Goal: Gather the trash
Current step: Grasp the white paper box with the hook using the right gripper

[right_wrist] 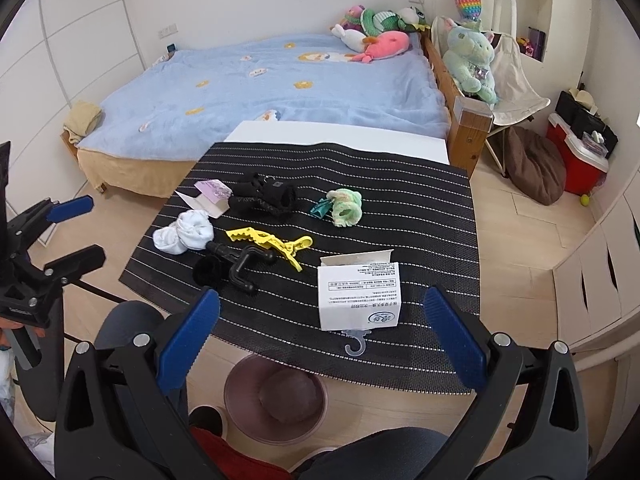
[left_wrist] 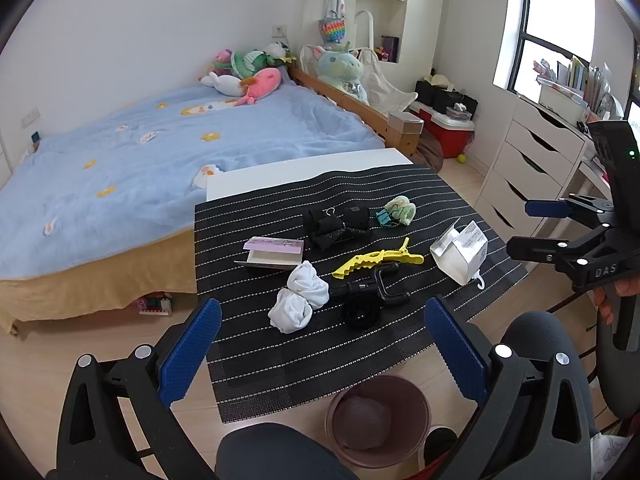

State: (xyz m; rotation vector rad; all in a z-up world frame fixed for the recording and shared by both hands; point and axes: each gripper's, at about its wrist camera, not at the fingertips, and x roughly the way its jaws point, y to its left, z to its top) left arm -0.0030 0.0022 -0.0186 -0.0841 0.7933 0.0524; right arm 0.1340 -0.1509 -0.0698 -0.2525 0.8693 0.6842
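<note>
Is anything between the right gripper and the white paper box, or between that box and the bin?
Nothing visible. The right gripper, open, hovers facing the white paper box. The bin stands on the floor below the mat's near edge, with open space between.

Bright, even daylight came from the blown-out window (left_wrist: pixel 556 12); shadows were soft, focus sharp, edges bent and vignetted black.
</note>
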